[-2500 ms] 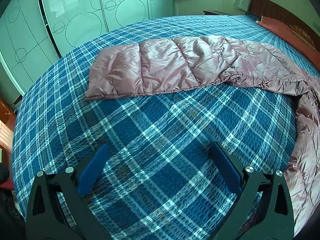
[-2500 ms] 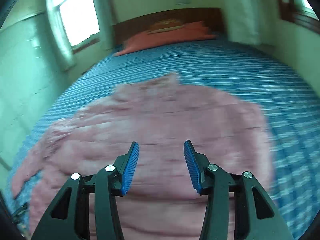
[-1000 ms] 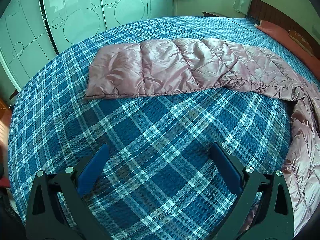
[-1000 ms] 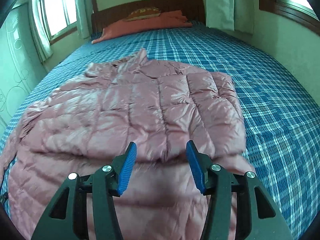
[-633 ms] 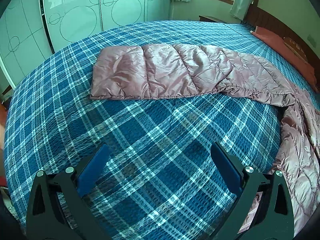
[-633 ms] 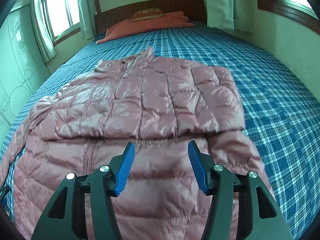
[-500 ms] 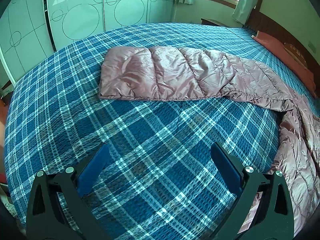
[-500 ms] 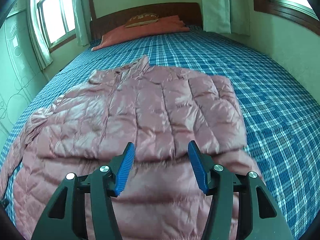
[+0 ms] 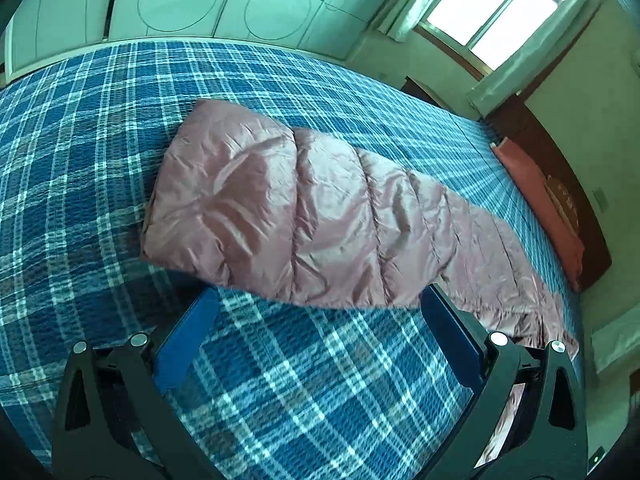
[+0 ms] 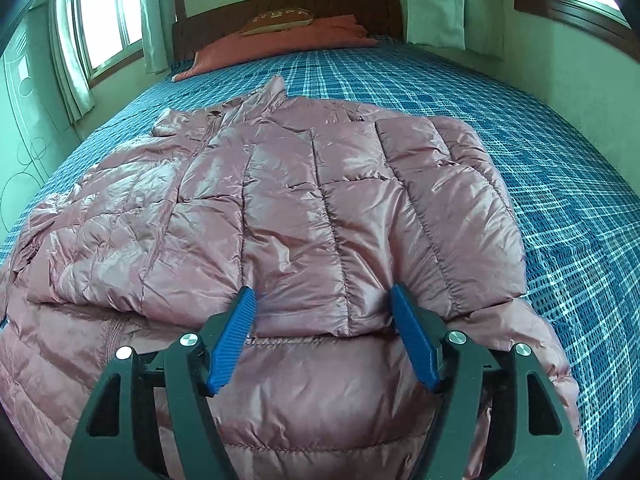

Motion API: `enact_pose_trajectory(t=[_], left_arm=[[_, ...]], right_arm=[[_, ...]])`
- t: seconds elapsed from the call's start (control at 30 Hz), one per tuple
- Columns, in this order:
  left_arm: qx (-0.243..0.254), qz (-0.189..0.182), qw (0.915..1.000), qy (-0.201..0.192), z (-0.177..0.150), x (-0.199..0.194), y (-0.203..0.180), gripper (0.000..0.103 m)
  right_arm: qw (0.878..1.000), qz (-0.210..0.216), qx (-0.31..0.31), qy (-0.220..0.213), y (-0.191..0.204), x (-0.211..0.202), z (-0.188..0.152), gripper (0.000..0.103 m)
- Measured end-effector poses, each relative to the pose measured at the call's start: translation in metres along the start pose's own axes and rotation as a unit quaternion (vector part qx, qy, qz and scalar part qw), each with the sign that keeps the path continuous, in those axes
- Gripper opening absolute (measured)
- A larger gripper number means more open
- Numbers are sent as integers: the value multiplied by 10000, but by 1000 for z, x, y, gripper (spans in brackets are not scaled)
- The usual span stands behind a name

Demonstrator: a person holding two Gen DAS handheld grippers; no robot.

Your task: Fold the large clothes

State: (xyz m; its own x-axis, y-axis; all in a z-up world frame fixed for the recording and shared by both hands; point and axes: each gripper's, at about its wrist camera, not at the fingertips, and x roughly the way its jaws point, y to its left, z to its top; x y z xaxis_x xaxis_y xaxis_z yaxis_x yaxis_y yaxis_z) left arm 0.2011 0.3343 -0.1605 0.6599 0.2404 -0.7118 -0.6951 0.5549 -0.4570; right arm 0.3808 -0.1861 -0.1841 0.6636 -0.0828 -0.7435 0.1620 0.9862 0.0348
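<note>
both sets of tongs stand open with nothing held. on the left wrist view, the left gripper (image 9: 320, 312) has its blue pads spread wide over the blue plaid bedspread (image 9: 100, 152), and the fabric between them is bare bedspread. toward 12 o'clock from those pads, one sleeve (image 9: 280, 220) of a pink quilted jacket lies flat and stretched out, its cuff end at about 10 o'clock and the rest running off toward 4 o'clock; the right-hand pad's tip overlaps the sleeve's near edge, though whether it touches is hard to tell. on the right wrist view, the right gripper (image 10: 323, 300) hangs over the pink quilted jacket (image 10: 280, 208), its jaws having just been opening; the folded-over edge of the other sleeve lies between the blue pads, which do not press on it. the jacket is spread across the middle of the bed, collar pointing to 12 o'clock toward an orange pillow (image 10: 280, 36) and a dark wooden headboard (image 10: 288, 4). a window (image 10: 104, 20) with pale curtains sits at 10 o'clock.
</note>
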Motion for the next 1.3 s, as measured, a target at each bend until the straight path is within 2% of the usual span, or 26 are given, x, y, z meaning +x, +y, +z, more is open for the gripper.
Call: enact_pose_trajectory(t=[0.03,0.07,0.1,0.2,0.23,0.3,0.37,0.5,0.6,0.7,0.83,1.03,1.23,1.3], left_arm=[[-55,-12,9999,-91,5,3,1,101],[-60,31,9999,-149,10,5,1,95],[-64,130,9997,-218,16,8,1,72],[-402,1,9990,-208,30,16,12,42],[-451,23,9987,-242,34,18,16,36],[-361,118,9989,-278,40,20,15,16],[-148,309,9986,-412,47,20,7,11],[741,528,9912,-960,41,0,-43,8],[1611,372,9773,-1325,24,-12,-100,8],[2349,25,9613,-1437,-4,-18,-160,8],[3081,-435,9416,-1286,-52,-23,-230,8],[4195,-746,8995,-968,-143,-14,-313,8],[4834,-972,8685,-512,-225,-3,-353,8],[5008,-977,8593,-354,-248,-3,-358,13]], right_arm=[[10000,1,0,-4,0,0,0,69],[10000,1,-2,-10,0,-1,0,69],[10000,1,-4,-16,0,-1,0,69],[10000,3,-3,-32,0,-2,0,69],[10000,6,1,-40,0,-2,0,69],[10000,12,13,-53,-1,-2,-1,69],[10000,23,26,-66,-1,-3,-1,69],[9999,43,57,-89,-3,-5,-2,69],[9999,85,98,-107,-4,-6,-2,69],[9998,120,138,-119,-5,-7,-2,69],[9996,169,181,-134,-7,-8,-2,69],[9990,294,290,-161,-11,-8,-1,69],[9989,318,313,-165,-11,-8,-1,69],[9988,334,326,-167,-11,-8,-1,69]])
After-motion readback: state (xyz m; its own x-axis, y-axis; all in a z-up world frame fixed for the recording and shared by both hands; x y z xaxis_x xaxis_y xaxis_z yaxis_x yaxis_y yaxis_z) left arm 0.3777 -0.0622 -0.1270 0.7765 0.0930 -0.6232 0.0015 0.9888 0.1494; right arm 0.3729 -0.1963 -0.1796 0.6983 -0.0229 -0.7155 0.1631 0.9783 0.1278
